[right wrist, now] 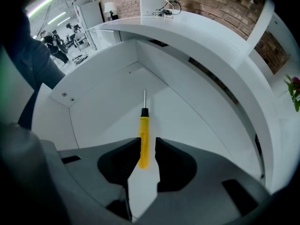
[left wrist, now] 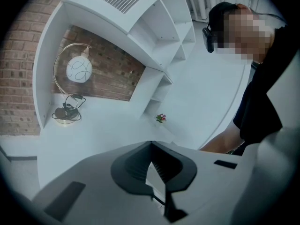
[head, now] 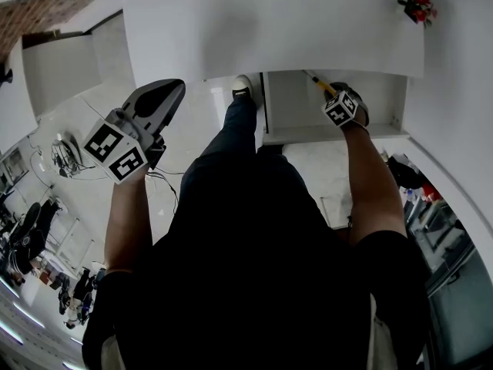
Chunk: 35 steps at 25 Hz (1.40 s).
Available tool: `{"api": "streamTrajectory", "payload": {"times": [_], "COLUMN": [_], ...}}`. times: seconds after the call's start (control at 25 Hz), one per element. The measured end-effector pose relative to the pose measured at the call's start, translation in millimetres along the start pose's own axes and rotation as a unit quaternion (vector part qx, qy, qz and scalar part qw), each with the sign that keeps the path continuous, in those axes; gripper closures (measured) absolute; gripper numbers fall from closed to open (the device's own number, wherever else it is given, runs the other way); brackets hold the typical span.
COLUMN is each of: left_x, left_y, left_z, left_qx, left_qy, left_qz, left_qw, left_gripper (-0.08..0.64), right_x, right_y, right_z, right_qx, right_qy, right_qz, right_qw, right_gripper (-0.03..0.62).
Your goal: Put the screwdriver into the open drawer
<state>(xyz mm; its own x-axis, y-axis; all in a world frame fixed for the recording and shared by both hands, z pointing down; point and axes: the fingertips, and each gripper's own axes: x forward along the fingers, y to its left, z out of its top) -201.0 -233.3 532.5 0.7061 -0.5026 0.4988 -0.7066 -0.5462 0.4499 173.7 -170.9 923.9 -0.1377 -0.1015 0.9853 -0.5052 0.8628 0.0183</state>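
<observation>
The screwdriver (right wrist: 144, 139), with a yellow handle and a thin metal shaft, lies on the floor of the open white drawer (right wrist: 103, 111), its shaft pointing toward the back corner. My right gripper (right wrist: 148, 141) is open, its jaws standing either side of the handle with a narrow gap showing on the right. From the head view, the right gripper (head: 343, 99) reaches into the drawer (head: 289, 110) and the screwdriver (head: 321, 84) shows just beyond it. My left gripper (head: 163, 95) is held up at the left, away from the drawer, shut and empty (left wrist: 151, 144).
A white desk (head: 269, 21) spans the top, with small red flowers (head: 417, 6) at its far right. The person's leg and shoe (head: 242, 91) stand left of the drawer. A globe lamp (left wrist: 75, 69) sits by a brick wall. Cables (head: 65, 153) lie on the floor.
</observation>
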Motion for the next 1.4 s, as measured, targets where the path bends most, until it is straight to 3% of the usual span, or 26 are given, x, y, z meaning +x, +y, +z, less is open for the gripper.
{"api": "streamTrajectory", "payload": {"times": [0.8, 1.4], "left_x": [-21.7, -61.5], "left_y": [-69.8, -132.3], "left_z": [24.4, 51.5], "left_qx": [0.042, 0.097], "left_qy": [-0.036, -0.083], "left_qz": [-0.011, -0.013], "left_qw": [0.9984, 0.9917], "left_gripper": [0.543, 0.543], "right_x": [-91.0, -199.0], "right_y": [-21.6, -21.4], "right_z": [16.0, 13.5], "right_qx": [0.060, 0.109], "right_qy": [-0.080, -0.173], "right_qz": [-0.063, -0.111], "right_qw": [0.993, 0.973], "right_gripper": [0.506, 0.506]}}
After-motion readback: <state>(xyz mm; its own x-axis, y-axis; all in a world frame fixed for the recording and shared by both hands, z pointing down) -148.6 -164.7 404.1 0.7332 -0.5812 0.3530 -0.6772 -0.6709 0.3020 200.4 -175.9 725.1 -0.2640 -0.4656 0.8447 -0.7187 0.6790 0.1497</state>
